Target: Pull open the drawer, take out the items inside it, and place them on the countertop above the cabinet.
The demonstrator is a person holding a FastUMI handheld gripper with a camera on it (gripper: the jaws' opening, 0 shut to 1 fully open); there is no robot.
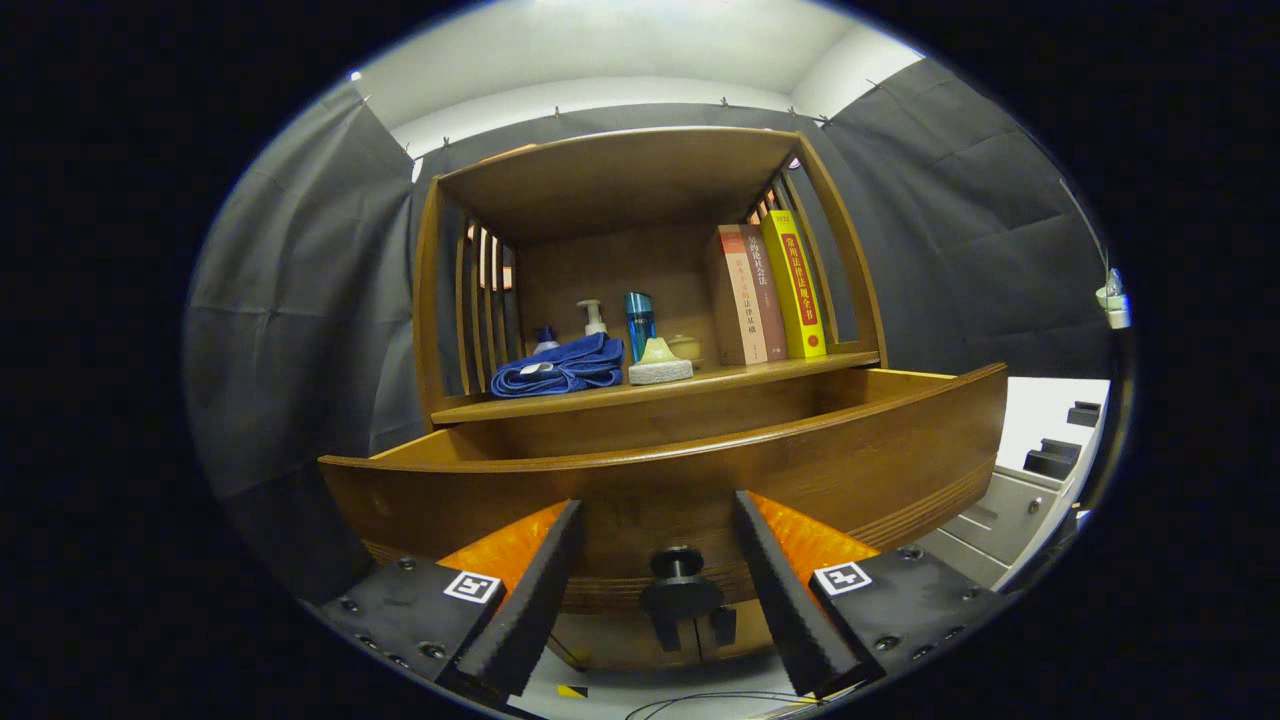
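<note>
The wooden cabinet's drawer point(860, 465) stands pulled out toward me, its curved front close ahead. I look from below its rim, so its inside is hidden. The dark round knob point(678, 580) sits between my fingers, with a gap on each side. My gripper point(657, 503) is open, fingertips near the drawer front. Above the drawer runs the countertop point(770, 374), which carries a folded blue towel point(560, 366), a pump bottle point(593, 315), a blue bottle point(639, 318) and a pale sponge-like piece point(660, 366).
Three upright books point(770, 290) lean at the right end of the countertop, under the cabinet's top board point(620, 170). Slatted sides close the shelf left and right. A grey drawer unit point(1010, 510) stands to the right. A thin cable point(700, 703) lies on the floor below.
</note>
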